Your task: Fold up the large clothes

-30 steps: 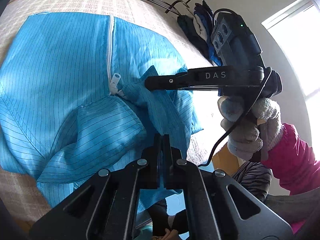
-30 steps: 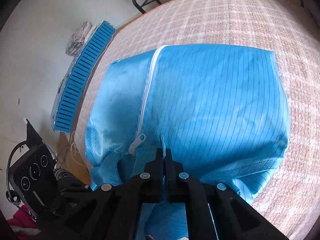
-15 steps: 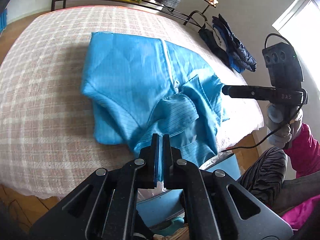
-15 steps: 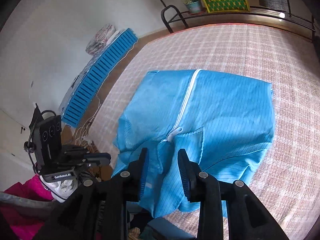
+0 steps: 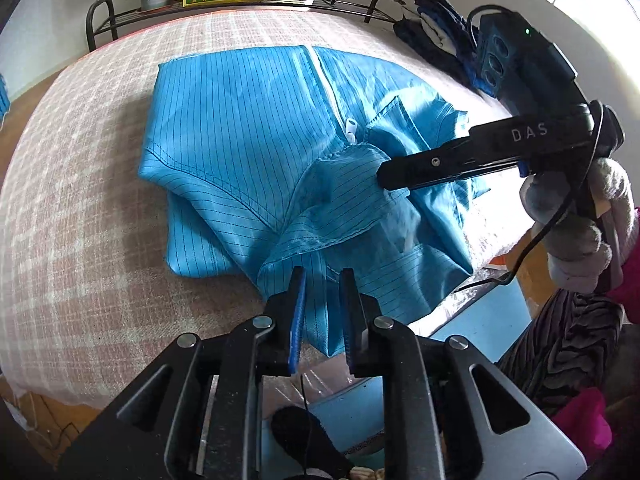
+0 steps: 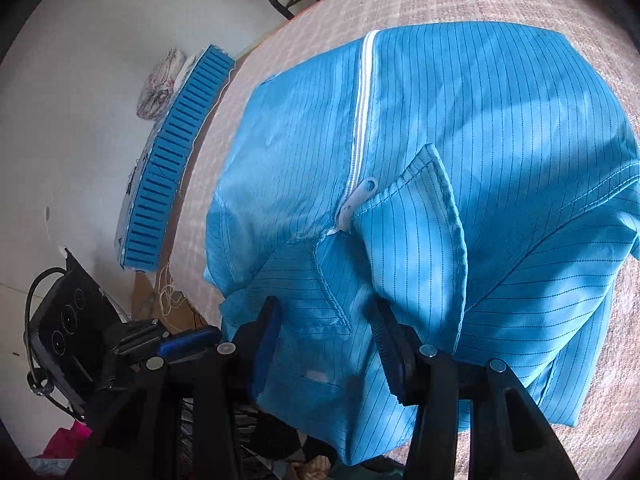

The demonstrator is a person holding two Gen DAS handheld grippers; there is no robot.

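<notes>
A blue pinstriped jacket with a white zipper lies folded on the checked bed; its collar end hangs over the near edge. My left gripper is open, its jaws astride the hanging fabric edge without pinching it. My right gripper is open wide just above the collar area, below the zipper pull. In the left wrist view the right gripper reaches in from the right over the collar flap.
A metal rack with a plant pot and a green box stands behind the bed. Dark clothes lie at the far right corner. A blue slatted panel leans against the wall. A blue box sits below the bed's edge.
Both grippers let go of the jacket: the right opened half a second ago and has widened, the left has just opened. The jacket's collar end has dropped onto the bed's near edge.
</notes>
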